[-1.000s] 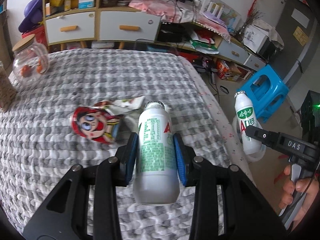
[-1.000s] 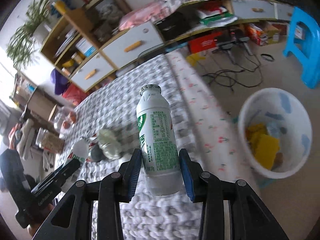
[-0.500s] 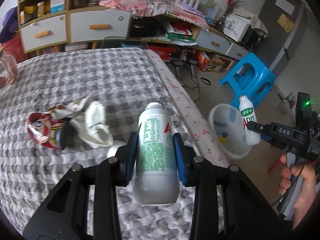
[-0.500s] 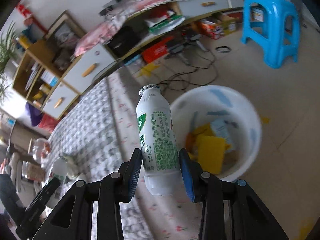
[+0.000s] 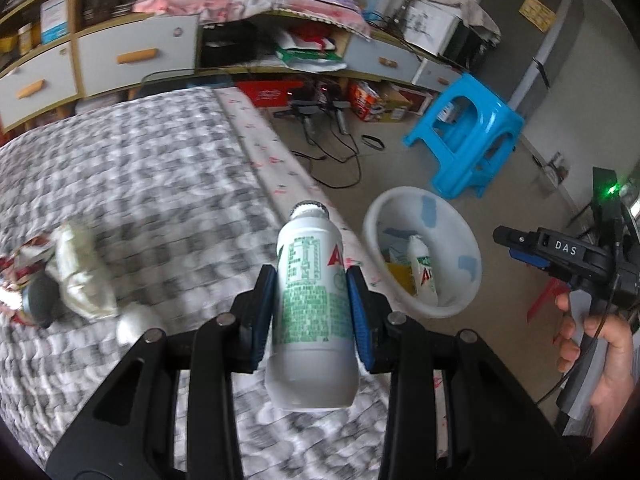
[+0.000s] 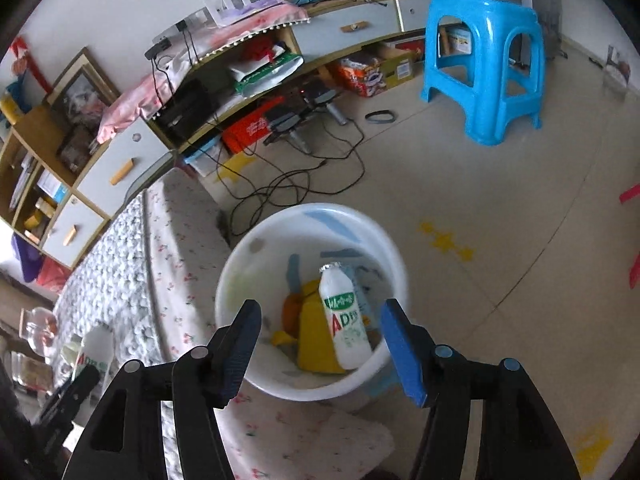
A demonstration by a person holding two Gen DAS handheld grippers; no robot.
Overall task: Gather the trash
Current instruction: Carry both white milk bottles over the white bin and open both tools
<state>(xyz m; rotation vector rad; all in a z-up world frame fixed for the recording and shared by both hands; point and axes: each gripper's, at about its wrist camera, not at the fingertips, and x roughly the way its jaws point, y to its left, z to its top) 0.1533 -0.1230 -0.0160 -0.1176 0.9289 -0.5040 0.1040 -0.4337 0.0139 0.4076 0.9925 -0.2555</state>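
Observation:
My left gripper (image 5: 311,312) is shut on a white bottle with green print (image 5: 310,308) and holds it upright above the bed's right edge. My right gripper (image 6: 322,344) is open and empty, hanging over the white bin (image 6: 240,272). A second white bottle (image 6: 346,320) lies inside the bin on yellow trash. The bin (image 5: 380,216) with that bottle (image 5: 422,268) also shows in the left wrist view, with the right gripper (image 5: 516,246) beside it. A crumpled tissue (image 5: 80,276) and a cartoon wrapper (image 5: 16,268) lie on the grey checked bedspread (image 5: 140,184).
A blue plastic stool (image 6: 486,64) stands on the floor beyond the bin. Black cables (image 6: 288,184) trail across the floor near low cabinets (image 6: 132,160). A glass jar (image 6: 38,328) sits on the bed at far left.
My right gripper moved over the bin, opened and let go of its bottle, which now lies in the bin. My left gripper carried its bottle right, toward the bed's edge.

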